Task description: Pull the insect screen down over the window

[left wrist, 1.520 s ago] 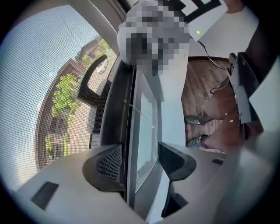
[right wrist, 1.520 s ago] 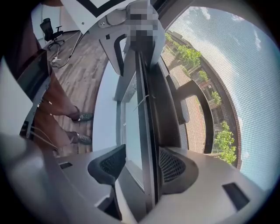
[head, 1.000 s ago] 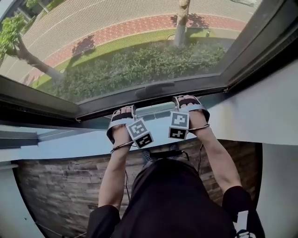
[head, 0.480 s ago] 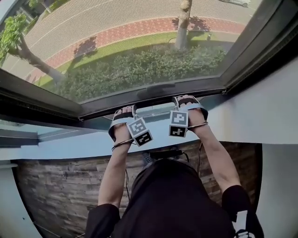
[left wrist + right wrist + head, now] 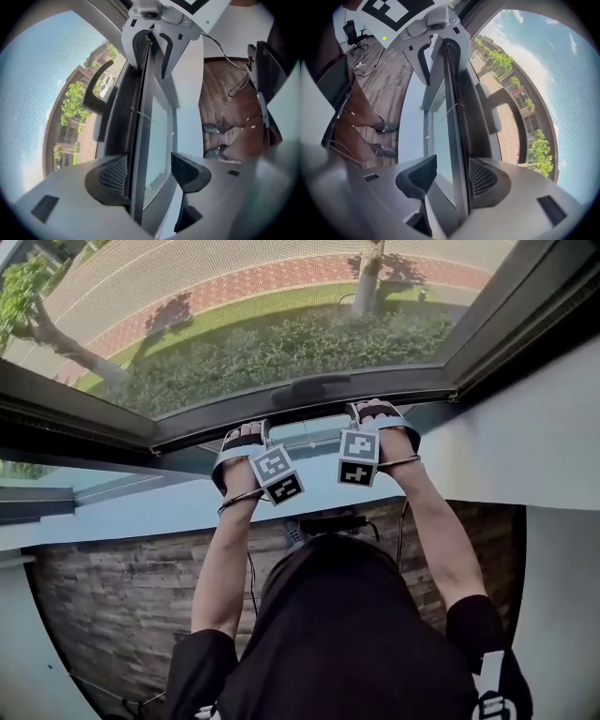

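Head view: left gripper (image 5: 242,435) and right gripper (image 5: 377,416) straddle the grey mesh insect screen's (image 5: 234,324) dark metal bottom rail (image 5: 309,395), nearly down.
Left jaws have just been opening, right closing; both stand apart astride the rail, mesh beyond them, spaced evenly, likely for a level pull.

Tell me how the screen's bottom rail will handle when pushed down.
The bottom rail looks thin yet straight from side to side: probably stiff and light. The mesh above it looks fine and flat, likely floppy by itself. Since the rail spans the whole width, pushing one end might skew it.
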`<action>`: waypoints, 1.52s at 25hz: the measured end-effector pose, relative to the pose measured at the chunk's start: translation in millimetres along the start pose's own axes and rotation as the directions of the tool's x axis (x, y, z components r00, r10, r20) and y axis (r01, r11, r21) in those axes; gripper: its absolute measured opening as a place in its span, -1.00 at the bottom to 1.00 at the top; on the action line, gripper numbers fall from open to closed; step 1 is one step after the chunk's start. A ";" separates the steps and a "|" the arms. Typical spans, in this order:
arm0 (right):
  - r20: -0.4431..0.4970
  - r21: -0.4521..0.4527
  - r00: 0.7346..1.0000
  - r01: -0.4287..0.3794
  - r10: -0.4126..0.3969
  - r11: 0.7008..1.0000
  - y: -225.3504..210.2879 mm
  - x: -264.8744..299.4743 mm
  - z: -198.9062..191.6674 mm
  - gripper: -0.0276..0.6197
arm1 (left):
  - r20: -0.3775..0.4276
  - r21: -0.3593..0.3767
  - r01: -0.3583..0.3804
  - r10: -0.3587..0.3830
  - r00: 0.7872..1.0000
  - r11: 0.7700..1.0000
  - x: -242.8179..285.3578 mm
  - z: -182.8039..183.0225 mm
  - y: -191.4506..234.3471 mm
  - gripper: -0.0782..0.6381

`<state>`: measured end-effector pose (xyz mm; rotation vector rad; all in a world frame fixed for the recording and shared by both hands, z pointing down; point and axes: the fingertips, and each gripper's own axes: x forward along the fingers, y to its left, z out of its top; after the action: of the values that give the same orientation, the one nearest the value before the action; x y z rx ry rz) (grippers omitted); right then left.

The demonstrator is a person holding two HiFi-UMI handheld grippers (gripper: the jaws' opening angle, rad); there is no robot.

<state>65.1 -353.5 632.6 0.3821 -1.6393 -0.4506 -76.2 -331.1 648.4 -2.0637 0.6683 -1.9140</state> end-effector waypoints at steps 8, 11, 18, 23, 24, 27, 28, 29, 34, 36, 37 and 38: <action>0.005 -0.012 1.000 0.025 -0.025 1.000 -0.1 12.4 1.3 -0.27 | 0.004 0.004 -0.048 0.048 0.999 0.999 14.5 -3.2 -0.6 0.14; 0.001 -0.017 0.999 0.046 -0.046 0.999 2.6 10.3 0.2 -0.27 | 0.011 0.006 -0.057 0.057 0.998 0.998 11.9 -2.6 -3.2 0.14; -0.014 -0.016 1.000 0.022 -0.022 1.000 7.0 1.1 -1.7 -0.27 | 0.022 0.009 -0.066 0.065 0.998 0.998 7.0 -1.8 -5.1 0.14; 0.028 0.028 0.997 0.072 -0.073 0.997 -0.1 -0.3 -0.7 -0.27 | 0.025 -0.030 -0.080 0.080 0.996 0.996 0.6 -8.1 -0.9 0.14; 0.047 0.052 0.995 0.084 -0.087 0.995 -4.0 -0.3 -0.3 -0.27 | 0.035 -0.056 -0.079 0.081 0.996 0.995 -1.6 -7.9 1.1 0.14; 0.121 0.163 0.990 0.048 -0.069 0.985 -3.1 -1.0 0.1 -0.27 | 0.076 -0.159 -0.065 0.078 0.994 0.985 -3.0 -7.2 -2.2 0.14; 0.156 0.207 0.987 0.017 -0.050 0.978 4.2 -2.5 1.9 -0.27 | 0.091 -0.205 -0.041 0.061 0.994 0.978 -5.2 -8.4 -11.3 0.14; 0.195 0.250 0.980 -0.017 -0.033 0.968 12.0 -6.0 4.1 -0.27 | 0.109 -0.258 -0.014 0.044 0.993 0.966 -9.1 -9.1 -21.9 0.14; 0.368 0.415 0.928 -0.118 -0.048 0.902 11.7 -37.6 -0.2 -0.27 | 0.257 -0.507 0.080 0.063 0.964 0.858 -43.3 9.6 -34.8 0.13; 0.435 0.474 0.898 -0.170 -0.062 0.864 12.0 -49.0 -2.8 -0.27 | 0.329 -0.608 0.142 0.086 0.940 0.781 -62.3 14.3 -38.9 0.13; 0.468 0.506 0.881 -0.203 -0.069 0.838 12.7 -53.5 -4.6 -0.27 | 0.361 -0.650 0.171 0.103 0.927 0.740 -72.1 15.2 -40.4 0.13; 0.499 0.539 0.863 -0.239 -0.078 0.807 12.7 -57.4 -7.3 -0.27 | 0.386 -0.682 0.194 0.122 0.914 0.705 -81.6 16.1 -41.0 0.13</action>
<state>79.1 -314.5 590.3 0.6920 -2.3005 0.0650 -56.4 -257.9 595.0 -2.8208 1.4316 -1.2309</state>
